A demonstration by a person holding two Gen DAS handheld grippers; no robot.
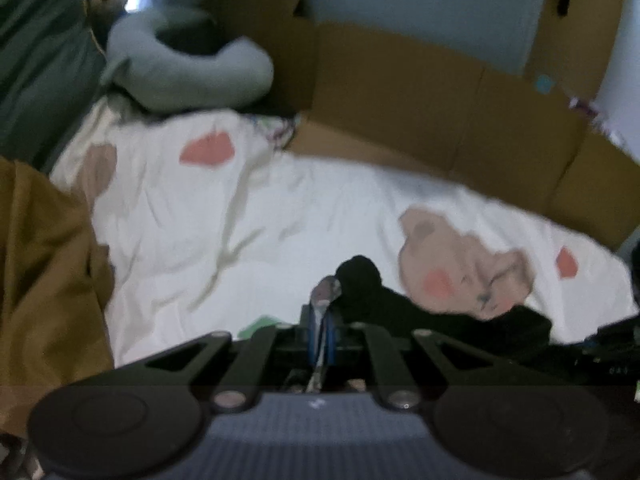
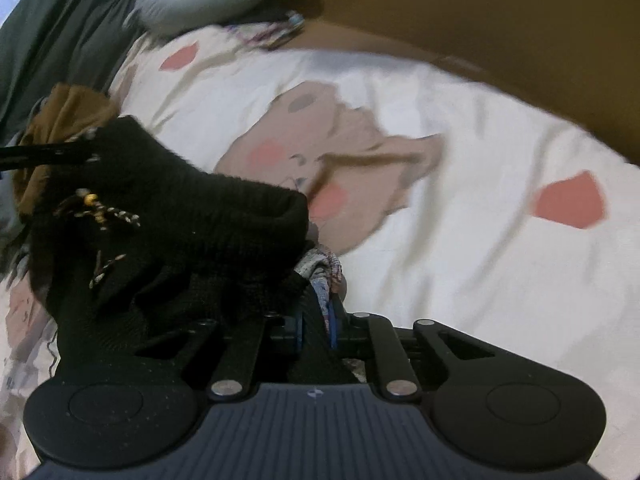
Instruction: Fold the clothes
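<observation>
Between left tongs (image 1: 322, 300): clamped, apparently on black garment (image 1: 400, 304) edge.
Right tongs (image 2: 324, 280): clamped on black garment.
Beneath both: white bedsheet (image 1: 200, 220).

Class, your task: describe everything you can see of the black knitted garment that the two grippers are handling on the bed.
The black knitted garment looks soft and fuzzy, with a thick rolled edge and small gold-and-white beaded trims on its front. It is bunched, not flat, and partly lifted above the white printed bedcover. The right gripper is shut on its fabric near the rolled edge; the left gripper is shut on another bunched part. A mustard garment lies just behind it.
</observation>
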